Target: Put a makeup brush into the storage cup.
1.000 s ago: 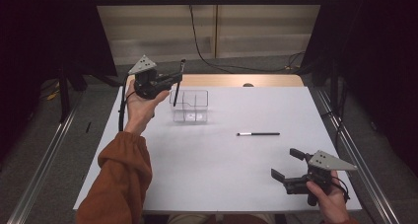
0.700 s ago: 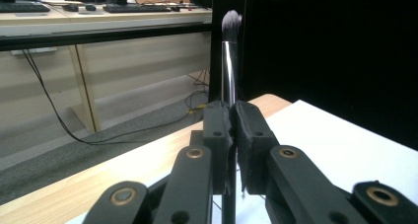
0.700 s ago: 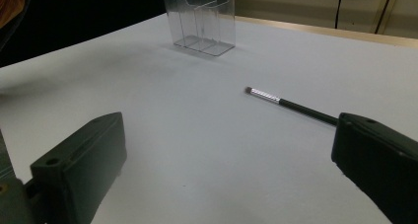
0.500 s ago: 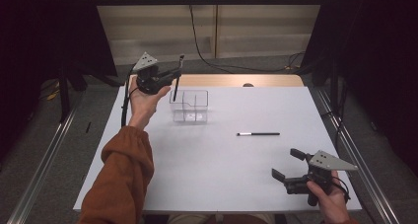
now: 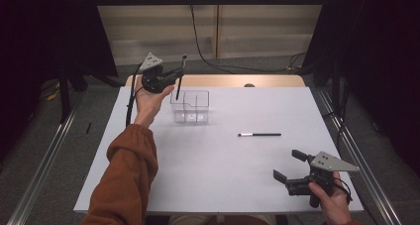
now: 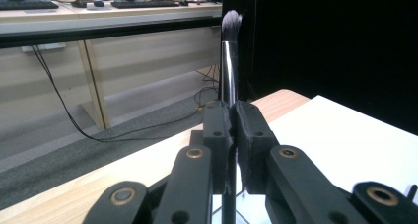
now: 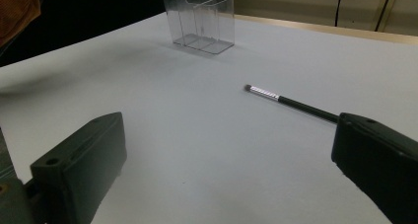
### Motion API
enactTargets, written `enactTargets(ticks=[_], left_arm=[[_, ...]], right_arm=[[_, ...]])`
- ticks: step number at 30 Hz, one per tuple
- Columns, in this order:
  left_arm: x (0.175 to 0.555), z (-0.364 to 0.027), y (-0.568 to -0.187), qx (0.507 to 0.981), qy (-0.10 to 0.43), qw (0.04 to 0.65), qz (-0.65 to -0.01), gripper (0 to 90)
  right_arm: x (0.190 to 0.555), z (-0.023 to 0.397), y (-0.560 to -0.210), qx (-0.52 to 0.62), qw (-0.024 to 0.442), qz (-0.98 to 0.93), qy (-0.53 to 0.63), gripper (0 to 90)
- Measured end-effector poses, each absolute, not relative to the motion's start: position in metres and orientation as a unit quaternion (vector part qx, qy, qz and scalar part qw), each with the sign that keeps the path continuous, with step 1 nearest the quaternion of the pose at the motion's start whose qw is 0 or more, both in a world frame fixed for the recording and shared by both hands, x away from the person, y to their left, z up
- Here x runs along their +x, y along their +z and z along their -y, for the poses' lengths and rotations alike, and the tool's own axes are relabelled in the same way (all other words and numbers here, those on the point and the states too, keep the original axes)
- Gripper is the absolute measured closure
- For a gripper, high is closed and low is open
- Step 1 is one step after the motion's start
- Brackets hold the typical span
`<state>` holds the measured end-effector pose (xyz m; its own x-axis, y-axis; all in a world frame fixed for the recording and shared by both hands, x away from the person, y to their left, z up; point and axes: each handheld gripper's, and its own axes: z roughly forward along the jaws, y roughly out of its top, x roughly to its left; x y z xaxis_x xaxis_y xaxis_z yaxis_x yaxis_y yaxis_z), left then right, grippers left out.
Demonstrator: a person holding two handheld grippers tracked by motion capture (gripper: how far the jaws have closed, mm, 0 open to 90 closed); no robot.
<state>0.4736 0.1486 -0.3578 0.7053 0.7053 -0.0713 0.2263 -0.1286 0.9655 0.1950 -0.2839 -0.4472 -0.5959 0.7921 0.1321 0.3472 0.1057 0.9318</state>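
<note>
I am holding a thin black makeup brush [image 5: 179, 81] tight in my left gripper [image 5: 174, 76], standing up, hairs on top, just above the clear plastic box [image 5: 190, 107] with empty parts. My right gripper [image 5: 287, 166] is waiting wide open, near a second black brush [image 5: 259, 134] lying flat on the white worktop [image 5: 223, 175].
</note>
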Motion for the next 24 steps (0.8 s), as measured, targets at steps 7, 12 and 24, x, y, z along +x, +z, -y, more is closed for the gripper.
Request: enactTargets(ticks=[7, 12, 24], left_arm=[[0.477, -0.151, -0.366, 0.728, 0.205, 0.567, -0.328, 84.0], [0.477, -0.149, -0.374, 0.73, 0.199, 0.565, -0.33, 84.0], [0.477, -0.152, -0.391, 0.737, 0.195, 0.553, -0.336, 84.0]], right_arm=[[0.194, 0.285, -0.447, 0.399, 0.207, -0.714, 0.537, 0.0], [0.194, 0.284, -0.447, 0.399, 0.207, -0.715, 0.536, 0.0], [0.194, 0.284, -0.448, 0.399, 0.207, -0.715, 0.535, 0.0]])
